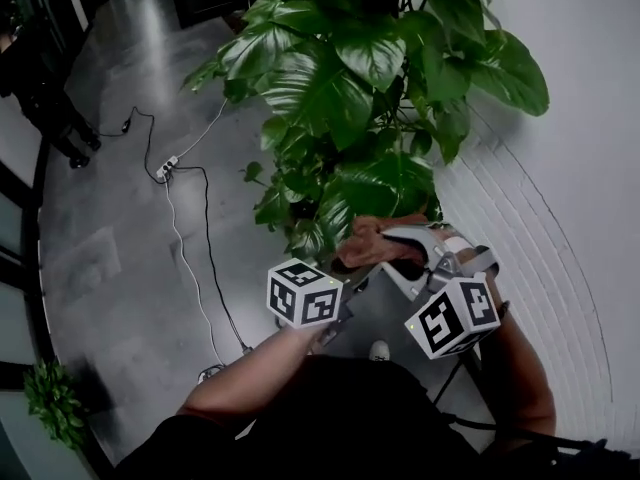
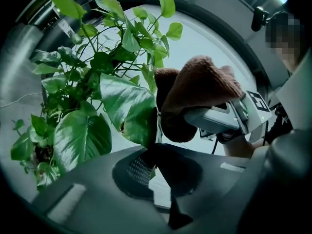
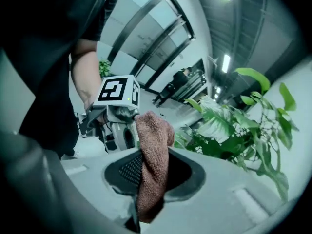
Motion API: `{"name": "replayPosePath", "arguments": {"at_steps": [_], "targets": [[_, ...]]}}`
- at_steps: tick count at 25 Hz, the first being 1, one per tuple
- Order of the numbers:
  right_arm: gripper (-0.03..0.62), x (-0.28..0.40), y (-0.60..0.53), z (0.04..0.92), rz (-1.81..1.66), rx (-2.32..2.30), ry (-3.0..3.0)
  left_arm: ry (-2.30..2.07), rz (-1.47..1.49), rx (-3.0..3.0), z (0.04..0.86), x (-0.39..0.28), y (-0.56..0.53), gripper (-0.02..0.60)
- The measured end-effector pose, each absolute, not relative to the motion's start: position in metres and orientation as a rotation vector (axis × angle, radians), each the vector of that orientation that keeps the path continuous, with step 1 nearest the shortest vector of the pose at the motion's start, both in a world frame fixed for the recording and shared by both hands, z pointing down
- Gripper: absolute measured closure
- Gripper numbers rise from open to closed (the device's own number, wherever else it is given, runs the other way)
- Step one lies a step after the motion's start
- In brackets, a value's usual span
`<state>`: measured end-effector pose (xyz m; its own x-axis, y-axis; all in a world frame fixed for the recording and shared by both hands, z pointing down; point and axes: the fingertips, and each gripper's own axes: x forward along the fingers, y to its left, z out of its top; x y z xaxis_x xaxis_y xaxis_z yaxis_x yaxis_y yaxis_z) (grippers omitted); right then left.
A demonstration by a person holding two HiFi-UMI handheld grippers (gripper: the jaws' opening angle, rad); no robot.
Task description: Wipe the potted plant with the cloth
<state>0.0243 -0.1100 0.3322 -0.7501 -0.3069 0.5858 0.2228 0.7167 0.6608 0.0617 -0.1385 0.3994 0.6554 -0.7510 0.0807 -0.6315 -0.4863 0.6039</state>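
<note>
The potted plant [image 1: 360, 78] fills the top of the head view with broad green leaves. My left gripper [image 2: 154, 155] is shut on the tip of one large variegated leaf [image 2: 127, 106], which hangs down into its jaws. Just right of that leaf the brown cloth [image 2: 197, 89] bulges out of my right gripper [image 2: 191, 115]. In the right gripper view the cloth [image 3: 152, 165] is pinched between the shut jaws of the right gripper [image 3: 146, 184] and stands up past them. From above, the cloth [image 1: 368, 240] sits against the plant's lowest leaves, between both marker cubes.
A curved white wall [image 1: 560, 218] runs close on the right of the plant. A power strip [image 1: 167, 166] with cables lies on the dark floor to the left. A small plant [image 1: 55, 398] stands at the lower left. A person [image 1: 45, 88] stands far off at the upper left.
</note>
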Motion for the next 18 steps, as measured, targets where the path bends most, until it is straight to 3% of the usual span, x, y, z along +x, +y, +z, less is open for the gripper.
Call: {"name": "replayPosePath", "arguments": {"at_steps": [6, 12, 15, 18], "targets": [[0.523, 0.062, -0.133, 0.280, -0.672, 0.571, -2.567, -1.023, -0.253, 2.340, 0.382, 0.044, -0.119, 0.486], [0.523, 0.118, -0.145, 0.289, 0.074, 0.867, -2.890, -1.143, -0.201, 2.361, 0.378, 0.013, -0.094, 0.494], [0.523, 0.138, -0.136, 0.313, 0.224, 0.900, -2.883, -1.239, -0.179, 2.315, 0.385, 0.000, -0.076, 0.563], [0.523, 0.155, -0.117, 0.322, 0.257, 0.884, -2.884, -1.292, -0.167, 2.277, 0.387, 0.004, -0.058, 0.565]]}}
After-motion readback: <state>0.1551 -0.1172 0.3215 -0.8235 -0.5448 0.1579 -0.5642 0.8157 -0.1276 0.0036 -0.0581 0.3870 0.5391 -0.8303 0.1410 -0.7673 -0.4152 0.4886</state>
